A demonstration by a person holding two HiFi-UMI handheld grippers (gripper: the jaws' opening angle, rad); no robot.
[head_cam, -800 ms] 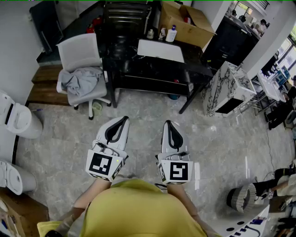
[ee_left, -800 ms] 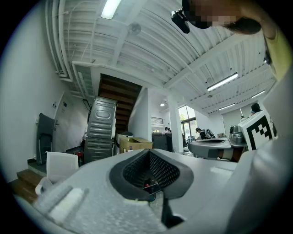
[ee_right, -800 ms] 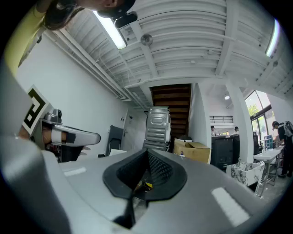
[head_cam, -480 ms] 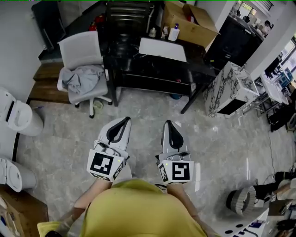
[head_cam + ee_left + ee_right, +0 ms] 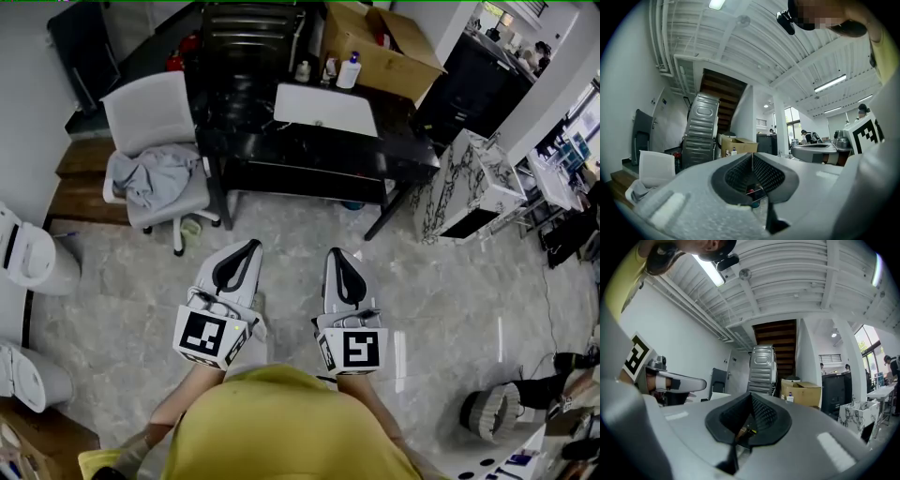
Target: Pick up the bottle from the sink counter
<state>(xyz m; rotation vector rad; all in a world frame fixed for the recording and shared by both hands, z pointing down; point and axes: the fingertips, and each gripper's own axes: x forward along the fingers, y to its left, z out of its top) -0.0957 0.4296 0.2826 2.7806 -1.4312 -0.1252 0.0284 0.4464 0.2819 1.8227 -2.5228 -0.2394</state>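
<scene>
Left tongs [image 5: 249,246]: closed, empty, held near the person, above the floor.
Right tongs [image 5: 335,253]: closed, empty, just right of the left pair.
Bottle [image 5: 348,70]: white, upright at the far edge of the bench [image 5: 398,141], behind the sink [image 5: 323,111], beside a box [image 5: 398,58]; well apart from both tongs.
Chair [image 5: 150,112]: white, left of the bench, cloth on the seat.

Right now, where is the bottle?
In the head view, the white bottle stands top centre on the dark counter, just behind the white sink and beside the cardboard box.
</scene>
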